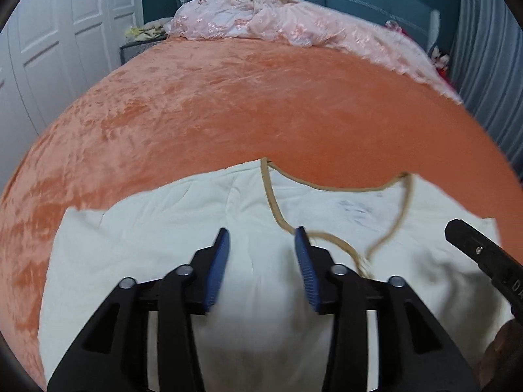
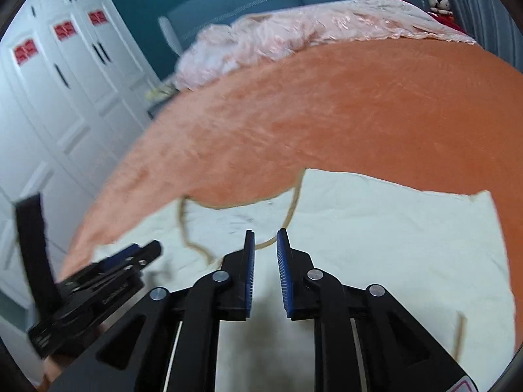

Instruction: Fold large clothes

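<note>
Both tongs hang over a cream garment (image 1: pixel 137 248) on the orange bed (image 1: pixel 228 107). Left tongs (image 1: pixel 261 238) gape wide, empty; right tongs (image 2: pixel 265 240) stand narrowly parted, gripping nothing.

Left tool (image 1: pixel 261 235) wide open, right tool (image 2: pixel 265 236) narrower.

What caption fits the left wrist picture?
Open left gripper hovers over a cream garment on the orange bedspread.

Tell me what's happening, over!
Left hand-held gripper open, right hand-held gripper open, both holding nothing. White shirt flat on orange bed. Pink bedding far off, nothing in the way.
</note>
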### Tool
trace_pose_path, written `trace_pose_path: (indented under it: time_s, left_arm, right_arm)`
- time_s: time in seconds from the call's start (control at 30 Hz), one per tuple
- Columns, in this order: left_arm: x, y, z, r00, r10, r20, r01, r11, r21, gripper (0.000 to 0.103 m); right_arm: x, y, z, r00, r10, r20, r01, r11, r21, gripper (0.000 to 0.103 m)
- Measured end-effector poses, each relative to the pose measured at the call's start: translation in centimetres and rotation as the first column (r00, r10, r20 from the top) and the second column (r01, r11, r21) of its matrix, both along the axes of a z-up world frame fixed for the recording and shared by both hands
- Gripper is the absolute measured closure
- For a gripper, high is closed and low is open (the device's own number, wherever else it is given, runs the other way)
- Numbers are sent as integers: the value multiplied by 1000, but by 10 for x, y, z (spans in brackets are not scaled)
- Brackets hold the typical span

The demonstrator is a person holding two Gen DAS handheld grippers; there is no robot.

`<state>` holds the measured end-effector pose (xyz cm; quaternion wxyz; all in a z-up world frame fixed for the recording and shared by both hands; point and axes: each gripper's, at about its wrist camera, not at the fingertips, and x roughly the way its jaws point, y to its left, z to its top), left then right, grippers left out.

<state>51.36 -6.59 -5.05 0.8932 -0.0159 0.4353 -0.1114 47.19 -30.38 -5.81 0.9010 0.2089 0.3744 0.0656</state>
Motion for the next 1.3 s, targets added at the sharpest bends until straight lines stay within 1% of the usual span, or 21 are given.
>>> trace_pose_path:
  time_s: [0.03,0.07,0.1,0.13,0.2,0.27,0.37,0.43,0.57,0.6,0.63,0.67,0.7,0.73,0.77,0.8,0.83,0.97,1.1,1.2,1.3]
  left_arm:
    - [-23,13,12,1000,-8,-5,8,1000,-14,28]
    - [-51,30,23,1000,-10,-7,10,1000,-17,21]
    - [-79,47,31,1000,-19,-15,18,1000,-18,20]
    - [-110,68,35,999,-26,-38,25,1000,-19,16]
    - [-169,112,32,994,-2,-111,0,1000,-19,14]
    - [-220,155,23,980,52,-190,-62,997,-45,14]
    - [-288,214,-1,937,168,-307,-216,968,-129,14]
    - [-319,231,-14,915,199,-352,-276,944,-184,14]
    - [-340,217,-11,932,174,-317,-256,936,-240,14]
    - [-338,211,-13,932,157,-327,-249,933,-262,15]
    - [-335,203,-16,928,152,-339,-250,931,-266,24]
    - [-332,196,-17,925,151,-348,-248,935,-254,39]
    - [-330,190,-19,921,164,-353,-255,940,-227,46]
    - [-328,186,-18,919,167,-357,-255,943,-216,63]
    - [-326,186,-16,918,159,-362,-253,940,-229,76]
    - [-326,187,-12,916,167,-364,-260,939,-225,82]
    - [-327,188,-5,919,160,-360,-255,938,-234,87]
    - [-346,189,37,952,109,-286,-178,957,-230,92]
    - [-388,191,79,969,32,-245,-74,983,-167,93]
    - [-443,206,96,955,-40,-293,2,992,-126,93]
    - [-514,226,102,914,-95,-394,68,994,-83,93]
  right_arm:
    - [-33,-10,13,1000,16,10,-16,1000,3,61]
    - [-75,-24,24,1000,5,14,-4,999,-32,52]
    - [-117,-38,30,1000,-23,13,24,997,-75,35]
    - [-159,-52,30,999,-50,-5,49,994,-94,29]
    - [-235,-81,19,989,-86,-117,77,994,-80,29]
    - [-303,-105,0,960,-144,-240,129,989,-78,28]
    - [-390,-125,-29,909,-227,-349,241,970,-3,28]
    - [-422,-127,-43,897,-258,-360,299,952,61,28]
    - [-434,-115,-49,903,-316,-292,357,929,100,26]
    - [-430,-112,-50,912,-302,-279,352,924,150,26]
    - [-423,-108,-52,921,-275,-274,338,916,216,29]
    - [-415,-103,-54,924,-258,-284,334,905,263,31]
    - [-408,-98,-57,920,-251,-302,336,901,274,40]
    - [-398,-93,-57,918,-244,-314,331,906,264,58]
    - [-391,-88,-56,916,-238,-324,324,914,245,70]
    - [-387,-84,-54,909,-248,-335,330,919,214,89]
    - [-386,-82,-50,910,-252,-328,331,919,212,93]
    - [-407,-77,-13,939,-244,-242,297,931,212,97]
    - [-449,-67,26,960,-147,-239,172,981,90,99]
    - [-503,-55,47,950,-31,-312,33,999,1,99]
    - [-567,-42,63,892,64,-448,-71,997,2,99]
